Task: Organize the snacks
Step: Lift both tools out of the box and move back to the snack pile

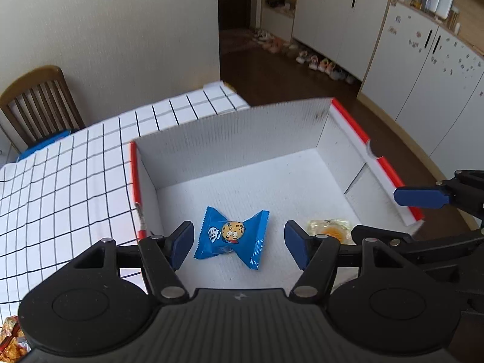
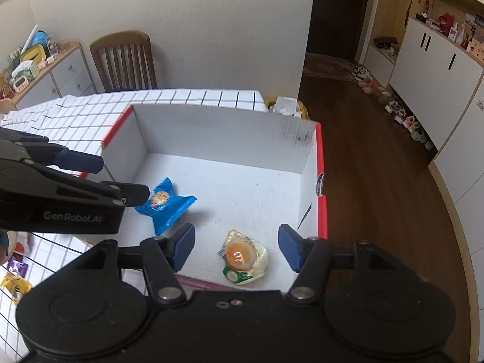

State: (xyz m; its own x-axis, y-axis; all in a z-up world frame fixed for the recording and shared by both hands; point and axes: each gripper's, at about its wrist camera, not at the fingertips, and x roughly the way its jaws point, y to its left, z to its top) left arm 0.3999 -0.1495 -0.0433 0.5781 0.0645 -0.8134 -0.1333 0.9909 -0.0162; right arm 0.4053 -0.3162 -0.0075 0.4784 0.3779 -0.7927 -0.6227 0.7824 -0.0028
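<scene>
Both spread wide, left gripper (image 1: 239, 243) over blue cookie packet (image 1: 232, 236), right gripper (image 2: 233, 246) over yellow packet (image 2: 243, 257), inside white cardboard box (image 2: 217, 127); "GenRobot.AI" readable.

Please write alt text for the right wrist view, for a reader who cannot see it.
The open right gripper hovers over a yellowish clear snack packet lying in a white cardboard box with red edges. The open left gripper is near a blue cookie wrapper.

Left gripper (image 1: 239, 243) and right gripper (image 2: 233, 248) hover side by side, jaws spread wide, empty.
</scene>
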